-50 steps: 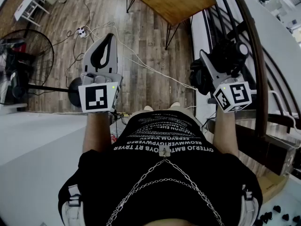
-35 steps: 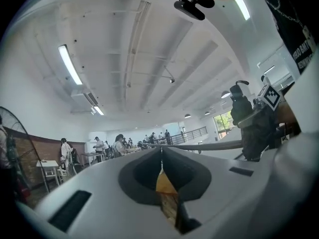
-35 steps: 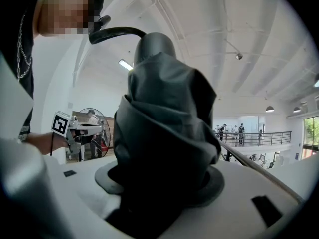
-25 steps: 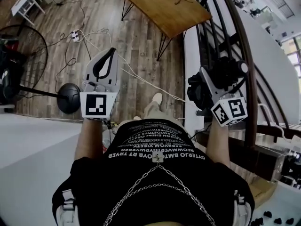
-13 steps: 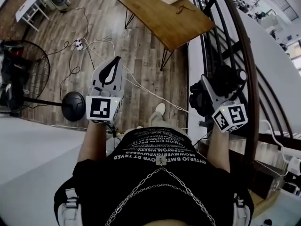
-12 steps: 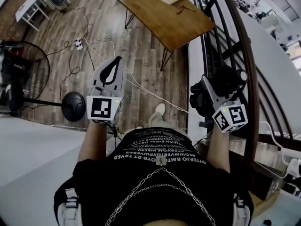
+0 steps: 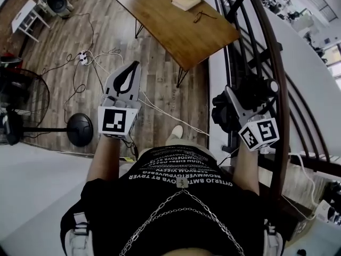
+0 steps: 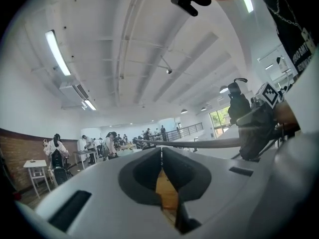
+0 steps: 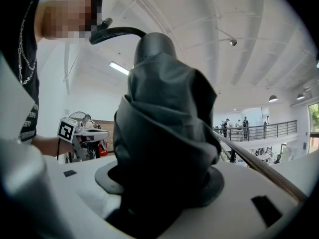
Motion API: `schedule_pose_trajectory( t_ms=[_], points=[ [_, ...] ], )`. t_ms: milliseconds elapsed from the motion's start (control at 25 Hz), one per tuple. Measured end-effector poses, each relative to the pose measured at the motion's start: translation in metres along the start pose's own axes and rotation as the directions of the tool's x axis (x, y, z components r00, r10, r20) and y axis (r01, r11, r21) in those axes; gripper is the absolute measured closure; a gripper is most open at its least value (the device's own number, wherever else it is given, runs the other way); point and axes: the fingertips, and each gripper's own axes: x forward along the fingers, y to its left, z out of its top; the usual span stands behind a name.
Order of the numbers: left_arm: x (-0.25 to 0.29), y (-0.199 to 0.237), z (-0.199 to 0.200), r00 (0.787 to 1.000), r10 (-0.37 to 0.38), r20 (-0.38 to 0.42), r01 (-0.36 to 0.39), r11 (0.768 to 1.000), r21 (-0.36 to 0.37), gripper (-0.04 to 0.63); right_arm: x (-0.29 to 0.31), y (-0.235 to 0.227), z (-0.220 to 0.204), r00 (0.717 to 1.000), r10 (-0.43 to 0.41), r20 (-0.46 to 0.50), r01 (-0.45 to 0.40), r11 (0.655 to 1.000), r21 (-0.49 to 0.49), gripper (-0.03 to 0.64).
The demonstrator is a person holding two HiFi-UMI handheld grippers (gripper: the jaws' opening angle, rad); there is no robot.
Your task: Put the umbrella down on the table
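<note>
The left tool (image 7: 134, 67) is clenched, its jaws meeting on nothing. To its right, the right tool (image 7: 238, 101) grasps the folded black umbrella (image 9: 164, 128) between wide-set jaws, in the air, well apart from the far wooden worktop (image 7: 176, 23).

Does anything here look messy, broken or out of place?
Nothing looks broken or spilled. The one untidy thing is the white cables, which sprawl over the wooden floor from a power strip. One trails across the way to the table, a possible trip hazard.
</note>
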Motion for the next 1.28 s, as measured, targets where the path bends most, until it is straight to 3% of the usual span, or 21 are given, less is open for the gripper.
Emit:
schedule_pose_trajectory(
  t_ms=[200, 640, 1000, 1280],
  points=[
    [0.032, 0.006, 0.007, 1.0, 0.022, 0.009, -0.022, 1.0, 0.004, 0.565, 0.016, -0.03, 0.014, 1.0, 0.011, 0.005, -0.011, 1.0, -0.029, 0.342],
    [0.066, -0.012, 0.008, 1.0, -0.001, -0.014, 0.002, 1.0, 0.017, 0.565, 0.038, -0.074, 0.013, 0.998, 0.053, 0.015, -0.053, 0.998, -0.024, 0.342],
    [0.074, -0.004, -0.01, 0.998, 0.013, -0.068, -0.012, 1.0, 0.014, 0.565, 0.057, -0.082, 0.002, 0.998, 0.068, -0.017, -0.068, 0.998, 0.004, 0.342],
    [0.107, 0.022, -0.006, 0.999, 0.001, -0.04, -0.002, 0.999, -0.033, 0.565, 0.082, -0.077, 0.002, 0.998, 0.056, -0.017, -0.056, 0.998, 0.005, 0.342]
  ],
)
